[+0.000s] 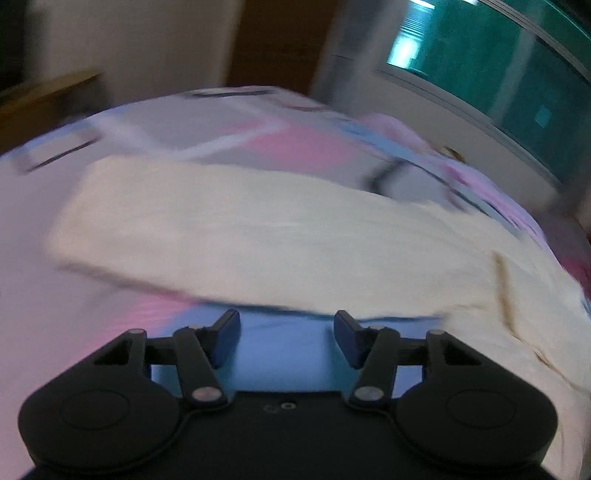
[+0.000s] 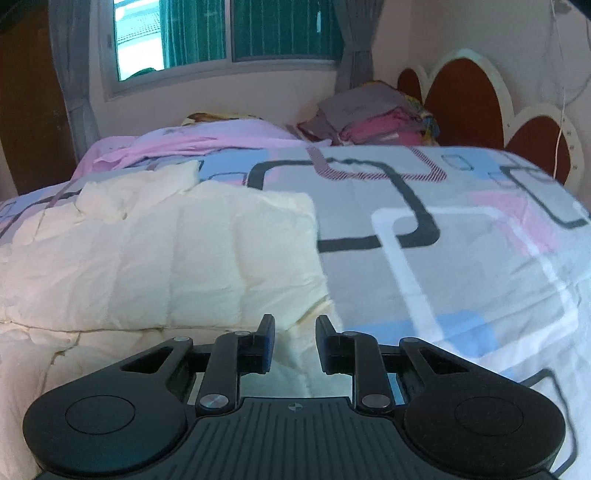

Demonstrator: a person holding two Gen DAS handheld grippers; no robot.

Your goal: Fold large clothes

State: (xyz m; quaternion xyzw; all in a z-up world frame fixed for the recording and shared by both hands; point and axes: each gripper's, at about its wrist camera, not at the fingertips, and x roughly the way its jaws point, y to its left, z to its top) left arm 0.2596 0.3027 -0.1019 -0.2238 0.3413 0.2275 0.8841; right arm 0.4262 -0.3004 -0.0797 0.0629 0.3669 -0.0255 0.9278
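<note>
A large cream garment [image 1: 258, 236] lies spread on a patterned bedsheet [image 1: 258, 350] in the blurred left wrist view. My left gripper [image 1: 287, 320] is open and empty, just short of the garment's near edge. In the right wrist view the cream garment [image 2: 166, 258] lies folded over itself, with a crumpled part toward the back left. My right gripper [image 2: 295, 324] is open and empty, just above the garment's right edge where it meets the patterned bedsheet [image 2: 461, 240].
A pile of folded clothes [image 2: 376, 118] sits at the head of the bed by the red and white headboard [image 2: 480, 103]. A pink cloth [image 2: 207, 140] lies beyond the garment. A window [image 2: 229, 33] with grey curtains is behind.
</note>
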